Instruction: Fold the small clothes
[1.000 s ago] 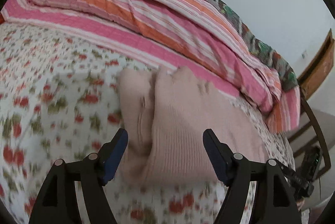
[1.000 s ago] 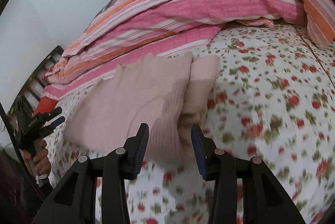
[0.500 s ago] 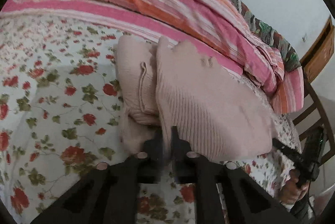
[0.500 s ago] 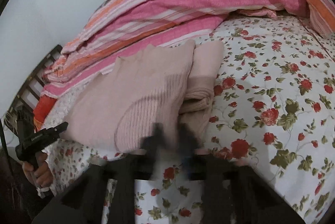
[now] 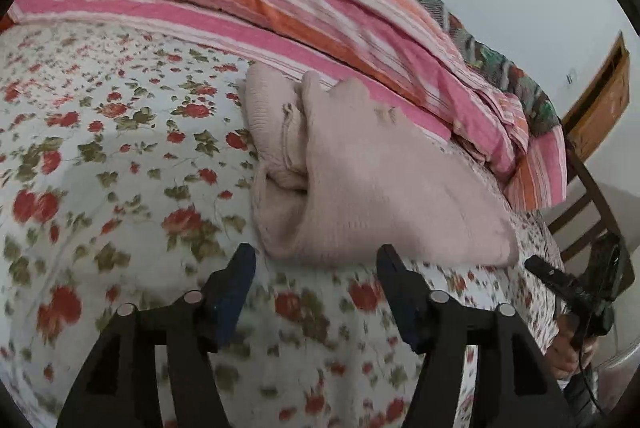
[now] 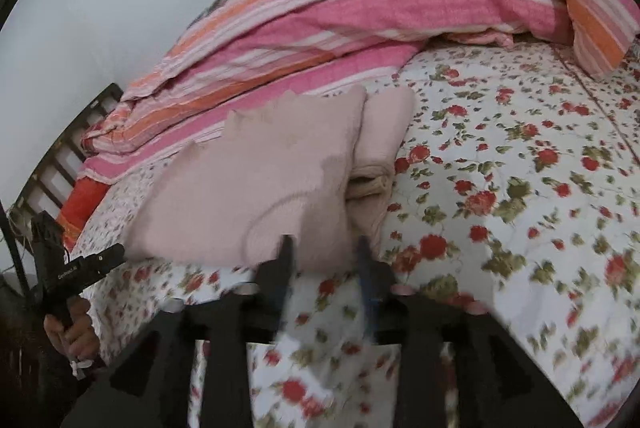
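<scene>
A pale pink knit sweater point(image 5: 360, 179) lies folded on the floral bedsheet point(image 5: 100, 147), a sleeve tucked under at its left side. My left gripper point(image 5: 316, 264) is open and empty, its fingertips just short of the sweater's near edge. In the right wrist view the sweater point(image 6: 256, 187) lies left of centre. My right gripper point(image 6: 324, 248) is open and empty, blurred by motion, close to the sweater's near edge. The other hand-held gripper shows at the bed edge in each view point(image 5: 576, 288) point(image 6: 68, 268).
A pink and orange striped quilt point(image 5: 320, 7) is bunched along the far side of the bed, right behind the sweater. A wooden bed frame point(image 5: 588, 195) and a wooden door point(image 5: 600, 99) stand at the right. A white wall rises behind.
Both grippers shut about half a second ago at the sweater's near edge; now both have opened again and drawn back a little. The sweater lies much as before.
</scene>
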Available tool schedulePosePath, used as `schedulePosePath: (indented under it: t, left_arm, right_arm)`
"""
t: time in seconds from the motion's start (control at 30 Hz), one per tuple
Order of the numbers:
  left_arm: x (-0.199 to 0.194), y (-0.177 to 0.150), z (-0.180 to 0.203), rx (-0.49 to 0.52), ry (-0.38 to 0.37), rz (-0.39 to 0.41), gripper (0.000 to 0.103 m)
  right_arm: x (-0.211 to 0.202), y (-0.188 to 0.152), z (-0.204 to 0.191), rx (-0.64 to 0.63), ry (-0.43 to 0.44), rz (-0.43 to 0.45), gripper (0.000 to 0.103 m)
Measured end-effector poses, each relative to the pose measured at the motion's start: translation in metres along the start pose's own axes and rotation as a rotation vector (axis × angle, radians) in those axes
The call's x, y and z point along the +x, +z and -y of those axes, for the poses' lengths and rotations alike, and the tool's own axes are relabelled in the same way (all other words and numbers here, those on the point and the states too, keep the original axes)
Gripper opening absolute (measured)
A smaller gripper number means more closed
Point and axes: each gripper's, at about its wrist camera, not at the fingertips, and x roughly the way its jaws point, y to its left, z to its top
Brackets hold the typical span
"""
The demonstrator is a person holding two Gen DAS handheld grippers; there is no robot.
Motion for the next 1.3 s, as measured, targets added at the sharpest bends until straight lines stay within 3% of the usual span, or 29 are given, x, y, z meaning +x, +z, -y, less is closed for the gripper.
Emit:
schedulePosePath:
  t: [0.13,0.23,0.4,0.47,0.6,0.7,0.77,0.8,0.83,1.07,1.3]
  left_arm:
    - [0.003,-0.018,0.006,-0.053,-0.065,-0.018,0.061]
    - [0.011,-0.018,0.006,-0.111,-0.103,0.010,0.062]
    - [0.035,-0.003,-0.007,-0.226,-0.151,0.028,0.063]
    - [0.039,0.004,-0.012,-0.271,-0.155,0.051,0.063]
    - [0.046,0.017,-0.010,-0.249,-0.099,0.091,0.059]
    - [0.058,0.024,-0.011,-0.240,-0.061,0.093,0.046]
    - [0.062,0.026,-0.013,-0.237,-0.039,0.094,0.036]
    - [0.062,0.027,-0.016,-0.248,-0.054,0.095,0.025]
    - [0.062,0.027,-0.018,-0.260,-0.076,0.091,0.017]
    - [0.036,0.020,-0.016,-0.232,-0.088,0.085,0.011]
    - [-0.008,-0.022,-0.010,-0.201,-0.095,0.058,0.011]
  right_arm:
    - [0.000,-0.017,-0.013,-0.020,0.031,-0.040,0.050]
    - [0.020,-0.026,-0.010,0.056,0.068,-0.084,0.053]
    - [0.035,-0.022,0.004,0.227,0.110,-0.015,0.061]
    - [0.042,-0.013,0.009,0.282,0.106,0.008,0.062]
    - [0.060,0.002,0.021,0.379,0.091,0.024,0.061]
    - [0.070,0.013,0.021,0.378,0.050,0.029,0.055]
    - [0.079,0.016,0.022,0.361,0.021,0.010,0.035]
    - [0.084,0.018,0.024,0.359,0.027,-0.011,0.020]
    - [0.088,0.019,0.025,0.362,0.044,-0.029,0.014]
    - [0.058,0.010,0.018,0.315,0.073,-0.006,0.009]
    - [0.006,-0.032,0.008,0.256,0.085,-0.023,0.009]
